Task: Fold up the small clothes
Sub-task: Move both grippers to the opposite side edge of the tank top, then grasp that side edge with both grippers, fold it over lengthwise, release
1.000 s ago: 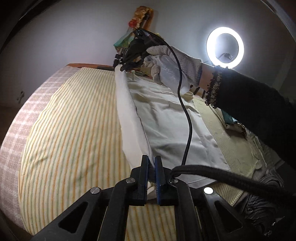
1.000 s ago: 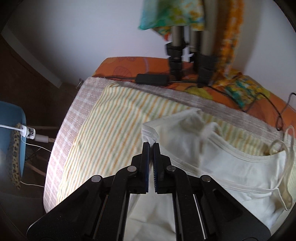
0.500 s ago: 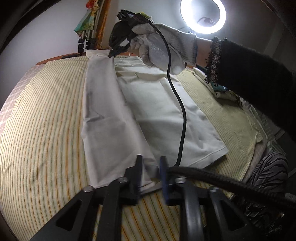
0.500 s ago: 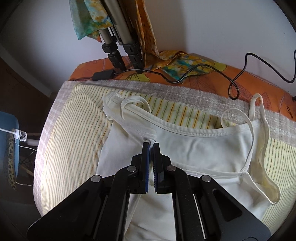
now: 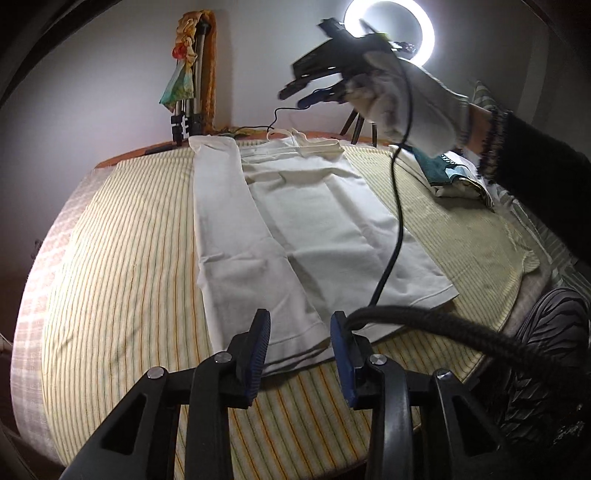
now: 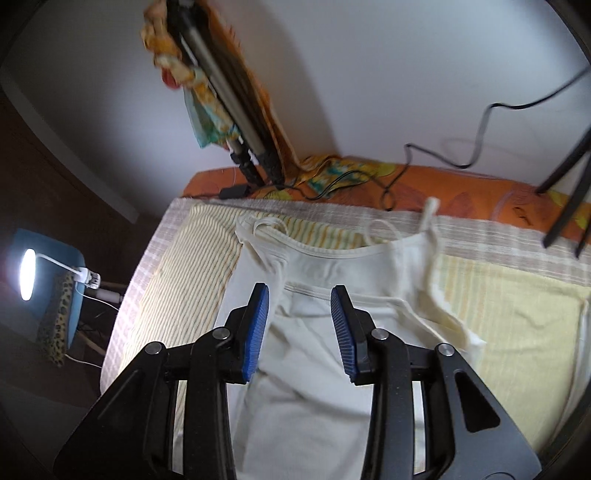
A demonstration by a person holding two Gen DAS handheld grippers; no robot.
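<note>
A cream strappy top lies flat on the striped yellow cloth, its left side folded over onto the middle as a long strip. My left gripper is open and empty just above the top's near hem. My right gripper is open and empty above the top's neckline; in the left wrist view it is raised in a white-gloved hand over the far end. The thin straps lie loose at the far edge.
A tripod draped with colourful cloth stands at the far edge, a ring light at the back right. Folded clothes lie on the right. A black cable hangs across the top. A lamp stands off the left.
Both grippers have opened and let go of the top's folded edge. The folded strip now lies flat. The right gripper has lifted up and away.
</note>
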